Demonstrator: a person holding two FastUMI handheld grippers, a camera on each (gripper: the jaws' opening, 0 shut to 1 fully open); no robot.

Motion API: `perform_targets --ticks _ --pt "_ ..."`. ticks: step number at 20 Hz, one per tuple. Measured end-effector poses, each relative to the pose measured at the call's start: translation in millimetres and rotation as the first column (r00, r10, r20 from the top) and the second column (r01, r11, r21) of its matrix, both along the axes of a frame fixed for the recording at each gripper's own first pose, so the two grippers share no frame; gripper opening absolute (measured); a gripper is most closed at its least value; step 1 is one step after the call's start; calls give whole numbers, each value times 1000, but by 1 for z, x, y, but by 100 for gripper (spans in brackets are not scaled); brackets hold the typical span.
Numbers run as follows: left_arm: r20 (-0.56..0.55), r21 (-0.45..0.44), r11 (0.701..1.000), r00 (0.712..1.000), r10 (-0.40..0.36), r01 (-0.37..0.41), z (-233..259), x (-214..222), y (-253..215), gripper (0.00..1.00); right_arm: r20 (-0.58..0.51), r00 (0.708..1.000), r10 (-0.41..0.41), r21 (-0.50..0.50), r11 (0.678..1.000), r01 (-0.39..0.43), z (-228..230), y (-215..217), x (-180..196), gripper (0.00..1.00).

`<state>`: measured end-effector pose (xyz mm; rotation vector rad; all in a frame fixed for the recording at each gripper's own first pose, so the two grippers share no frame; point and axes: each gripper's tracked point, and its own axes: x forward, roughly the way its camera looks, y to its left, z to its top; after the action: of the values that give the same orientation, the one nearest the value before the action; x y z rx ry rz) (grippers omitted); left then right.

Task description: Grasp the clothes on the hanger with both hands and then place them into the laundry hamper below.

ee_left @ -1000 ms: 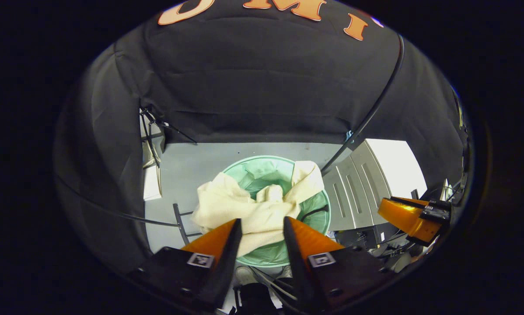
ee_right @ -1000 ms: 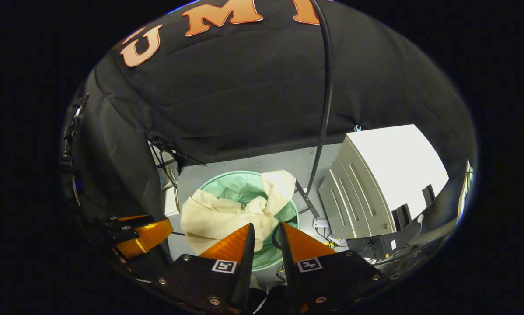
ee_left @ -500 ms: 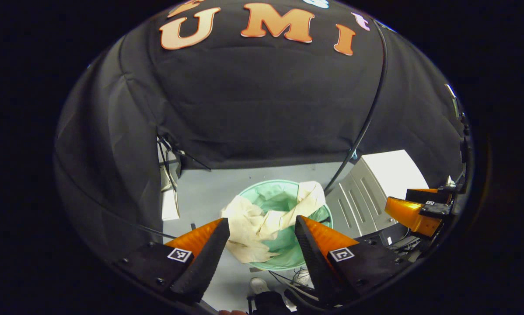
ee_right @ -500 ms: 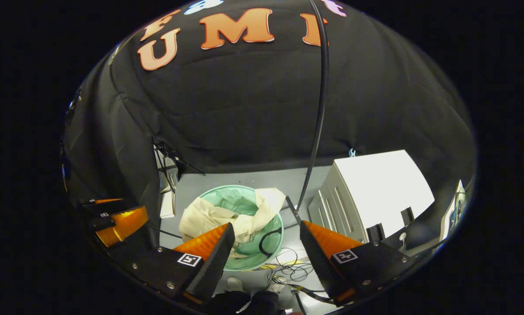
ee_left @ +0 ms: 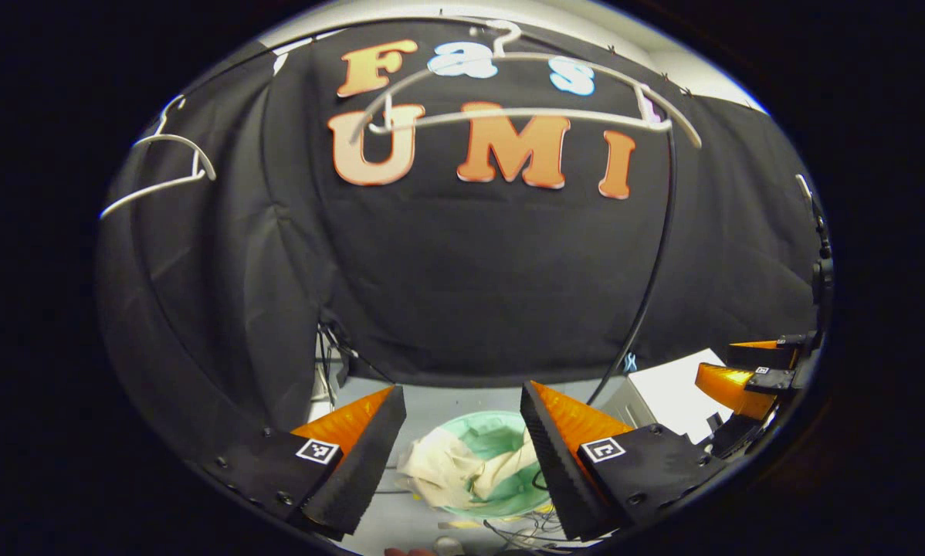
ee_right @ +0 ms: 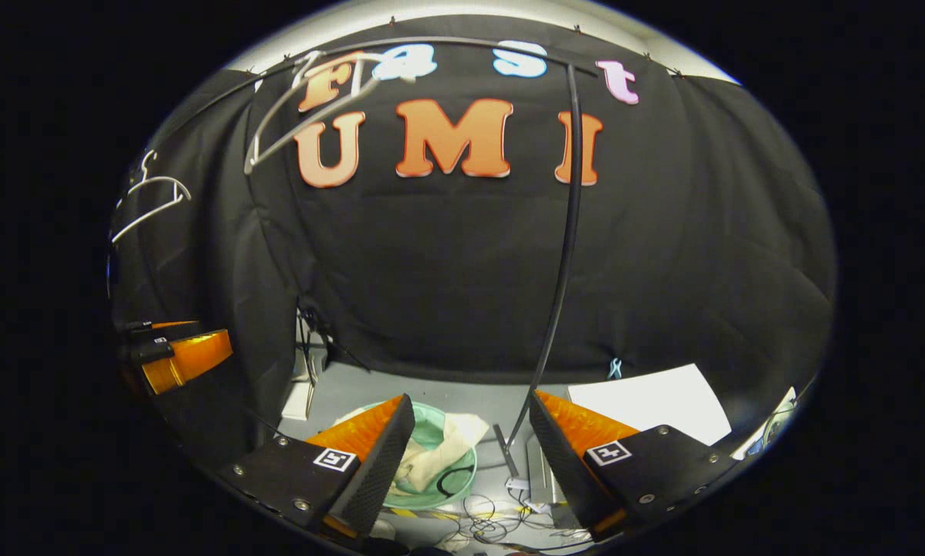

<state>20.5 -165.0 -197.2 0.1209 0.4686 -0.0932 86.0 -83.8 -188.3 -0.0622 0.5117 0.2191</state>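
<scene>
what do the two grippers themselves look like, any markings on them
Each gripper, left gripper and right gripper, has two wedge-shaped fingers that taper to a point, with ribbed inner pads. The fingers sit on flat black blocks with visible screws, and each block carries a small square black-and-white marker. In the left gripper view the right gripper shows far right, with the same wedge shape and black mount.

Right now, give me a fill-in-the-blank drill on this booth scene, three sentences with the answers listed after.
1. The cream garment lies in the green ____, partly draped over its rim.
2. The left claw and the right claw both stand ____, holding nothing.
3. The white hanger up on the rail is ____ of clothes.

Missing words: hamper; open; bare
</scene>
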Motion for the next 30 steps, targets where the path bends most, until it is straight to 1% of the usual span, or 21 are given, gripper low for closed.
perform_targets --ticks 2,3,4,5,6,8,9,10,11,13,15,16,17,18,19,23,24,28,29,30 --pt "88 4 1000 996 11 -11 41 0 3 98 75 997 12 13 1000 -13 40 -5 1 93" --pt "124 -7 1000 992 17 -16 59 -3 4 100 113 993 16 19 1000 -18 58 -10 1 93" --pt "156 -23 1000 987 23 -20 75 0 6 95 147 989 20 27 999 -24 76 -14 1 93" --pt "193 -33 999 981 33 -28 97 -2 8 100 178 984 21 34 999 -28 91 -20 -1 93" --pt "235 -38 999 971 44 -36 117 -5 10 98 212 977 20 42 999 -30 107 -25 -5 92" --pt "336 -36 998 940 51 -41 156 -9 11 98 279 960 18 53 998 -35 143 -38 -12 92" --pt "385 -32 999 921 52 -43 176 -9 10 94 308 951 19 57 998 -38 158 -43 -16 92" --pt "431 -27 999 901 49 -41 193 -13 7 94 334 942 19 61 997 -41 170 -48 -20 92" --pt "467 -25 999 883 45 -38 209 -16 1 99 358 934 12 67 997 -39 181 -55 -21 92" --pt "513 -39 999 857 52 -37 235 -19 -7 97 393 919 -1 78 996 -33 199 -67 -28 92" --pt "532 -69 997 844 70 -39 243 -21 -10 94 423 906 -22 85 996 -15 211 -83 -33 92" --pt "541 -77 996 838 76 -41 244 -21 -11 94 437 899 -34 90 996 -6 216 -89 -34 96" --pt "548 -74 996 833 75 -41 245 -21 -13 94 446 894 -44 99 995 -1 219 -93 -37 92" --pt "556 -67 997 828 70 -40 246 -22 -14 95 455 889 -54 109 994 4 221 -97 -38 92" --pt "561 -59 998 825 65 -39 247 -21 -18 96 460 885 -67 117 993 15 223 -103 -39 100" --pt "548 -59 998 835 45 -15 239 -19 -36 97 462 883 -87 123 992 33 221 -115 -37 100" --pt "542 -60 998 839 44 -14 237 -21 -39 94 465 881 -91 123 992 38 222 -117 -36 100" --pt "529 -73 996 845 82 -51 235 -23 -31 94 471 878 -90 110 993 43 224 -125 -37 100" --pt "531 -76 995 842 95 -64 236 -24 -29 94 477 874 -91 100 994 49 223 -129 -37 100" --pt "538 -79 994 836 112 -82 239 -25 -26 97 481 872 -93 92 994 56 225 -133 -35 100"
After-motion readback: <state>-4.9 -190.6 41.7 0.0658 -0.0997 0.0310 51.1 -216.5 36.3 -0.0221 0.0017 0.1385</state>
